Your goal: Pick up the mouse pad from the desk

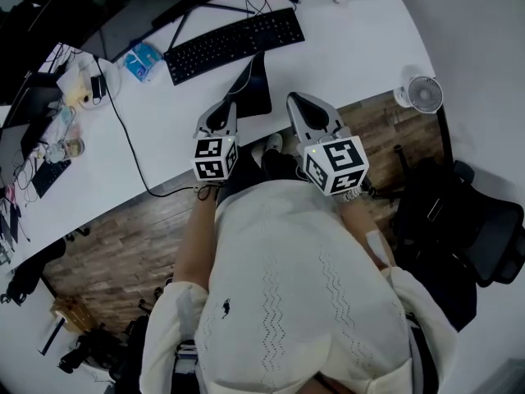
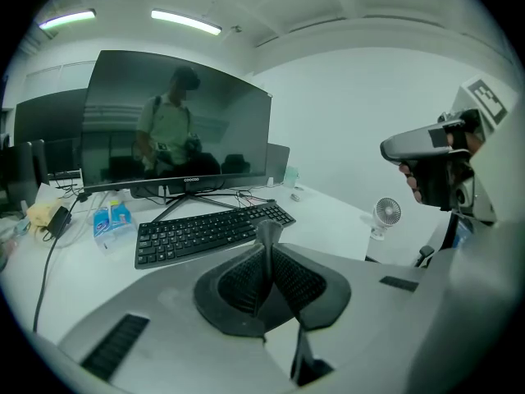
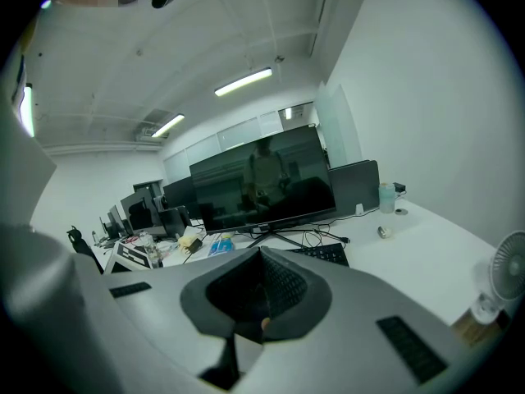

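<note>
My left tongs (image 2: pixel 266 232) were clenched, and edge-on between them ran a thin dark sheet that I took for the mouse pad (image 1: pixel 256 89). From the head view the pad showed as a dark tapering shape just past the tip of the left tongs, between the near edge of the surface (image 1: pixel 361 48) and the keyboard (image 1: pixel 234 43). It looked stood up on edge, not lying flat, and I could not tell whether its lower edge touched the surface. My right tongs (image 3: pixel 261 257) were closed too, with nothing in them, and were held just right of the pad, near the edge of the surface. I judged the pad light, thin and floppy: a cloth face, probably a rubbery back that drags on the surface, nothing fragile. Held by one edge or corner it would likely sag and swing, so I reckoned a deep bite on the near edge would serve better than a fingertip pinch. The far corner seemed close to the keyboard, so I thought any lift should draw it toward me and clear of the keys. Beyond stood the dark monitor (image 2: pixel 176 121), and a small fan (image 1: pixel 422 95) sat far right.
</note>
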A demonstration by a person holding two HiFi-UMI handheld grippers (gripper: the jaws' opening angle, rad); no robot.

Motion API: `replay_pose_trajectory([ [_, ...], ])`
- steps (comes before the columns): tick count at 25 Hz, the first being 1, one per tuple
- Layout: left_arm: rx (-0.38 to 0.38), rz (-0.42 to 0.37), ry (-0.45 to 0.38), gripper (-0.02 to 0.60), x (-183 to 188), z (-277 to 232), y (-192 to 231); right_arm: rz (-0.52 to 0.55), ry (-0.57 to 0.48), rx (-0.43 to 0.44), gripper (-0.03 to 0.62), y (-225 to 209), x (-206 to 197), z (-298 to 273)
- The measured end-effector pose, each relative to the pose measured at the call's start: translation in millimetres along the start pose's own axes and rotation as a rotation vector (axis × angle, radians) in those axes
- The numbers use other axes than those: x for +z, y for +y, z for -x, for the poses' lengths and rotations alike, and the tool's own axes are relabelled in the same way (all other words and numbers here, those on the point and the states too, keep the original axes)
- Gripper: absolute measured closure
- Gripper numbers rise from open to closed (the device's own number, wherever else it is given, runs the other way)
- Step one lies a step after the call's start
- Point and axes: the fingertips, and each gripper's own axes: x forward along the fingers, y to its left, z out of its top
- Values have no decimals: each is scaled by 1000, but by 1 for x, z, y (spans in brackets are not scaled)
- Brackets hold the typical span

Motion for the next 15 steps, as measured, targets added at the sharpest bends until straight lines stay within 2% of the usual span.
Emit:
replay_pose_trajectory([
  [15, -50, -30, -11, 548, 5, 17, -18, 42, 1, -1, 591, -5, 6, -8],
])
